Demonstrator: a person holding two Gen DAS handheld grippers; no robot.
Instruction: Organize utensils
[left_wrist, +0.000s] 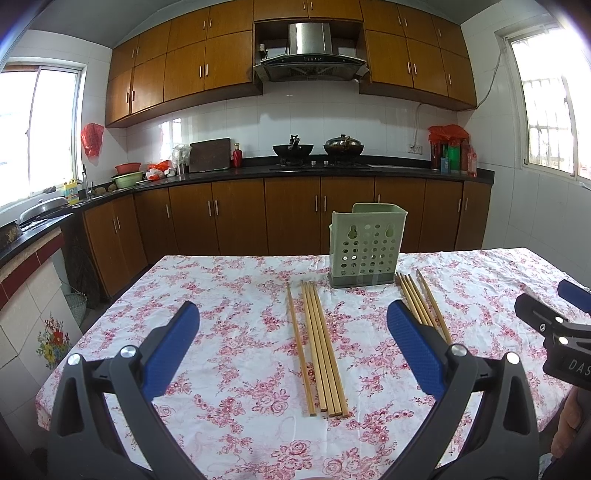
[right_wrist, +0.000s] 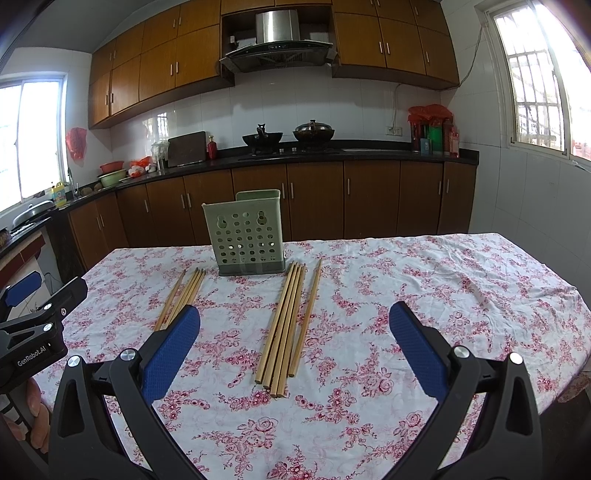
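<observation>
A pale green perforated utensil holder (left_wrist: 367, 247) (right_wrist: 247, 236) stands upright and empty at the far middle of the floral tablecloth (left_wrist: 221, 295). Two bundles of bamboo chopsticks lie flat in front of it. The left bundle (left_wrist: 317, 347) (right_wrist: 184, 295) lies between and ahead of the pads of my left gripper (left_wrist: 293, 317), which is open and holds nothing. The right bundle (right_wrist: 284, 328) (left_wrist: 421, 302) lies likewise under my right gripper (right_wrist: 295, 317), open and bare. Each gripper shows at the edge of the other's view: the right gripper (left_wrist: 550, 299), the left gripper (right_wrist: 48, 291).
The table's left edge (left_wrist: 110, 317) drops to the floor beside a tiled wall. Its far edge faces brown kitchen cabinets (left_wrist: 291, 214) and a dark counter with two woks (left_wrist: 317, 149). A hand (right_wrist: 37, 417) holds the left gripper's handle.
</observation>
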